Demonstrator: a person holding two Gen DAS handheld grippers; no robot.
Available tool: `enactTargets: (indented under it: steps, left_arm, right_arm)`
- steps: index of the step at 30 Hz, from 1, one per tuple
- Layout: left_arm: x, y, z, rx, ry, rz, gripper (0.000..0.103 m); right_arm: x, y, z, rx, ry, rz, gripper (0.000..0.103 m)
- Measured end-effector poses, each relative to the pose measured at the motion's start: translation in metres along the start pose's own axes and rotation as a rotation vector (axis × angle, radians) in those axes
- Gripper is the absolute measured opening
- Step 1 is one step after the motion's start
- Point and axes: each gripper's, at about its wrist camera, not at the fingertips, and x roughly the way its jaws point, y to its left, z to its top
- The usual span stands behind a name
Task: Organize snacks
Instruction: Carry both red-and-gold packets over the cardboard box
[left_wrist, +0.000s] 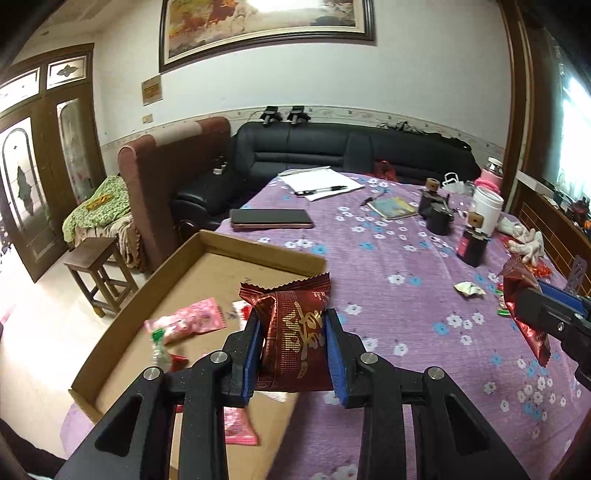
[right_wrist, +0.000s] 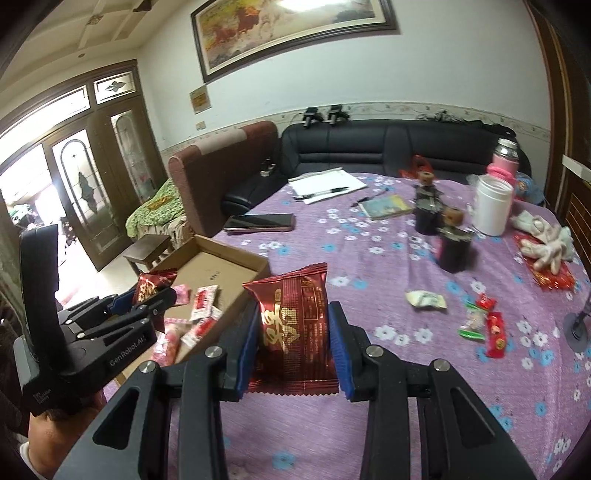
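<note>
A purple floral counter (right_wrist: 369, 258) carried a shallow cardboard box (left_wrist: 258, 251) at its left edge. Each claw, left (left_wrist: 291, 354) and right (right_wrist: 295, 350), clenched a dark red snack packet (left_wrist: 295, 332) (right_wrist: 295, 321); releasing low, over bare box floor, seemed best.

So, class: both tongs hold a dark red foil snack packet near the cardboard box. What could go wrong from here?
1. The left tongs squeeze their dark red foil packet, so the contents might get crushed.
2. The right tongs carry their packet close beside the left; they could collide over the shallow cardboard box.
3. Small loose sweets lie on the purple flowered tablecloth, easily swept off.
</note>
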Motion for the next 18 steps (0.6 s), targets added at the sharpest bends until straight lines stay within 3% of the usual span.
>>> enactTargets:
  steps: [18]
  left_arm:
    - [-0.001,0.104,-0.008,-0.128,0.013,0.141,0.034]
  right_arm:
    - [0.071,0.101,0.016,-0.116,0.07,0.153,0.036]
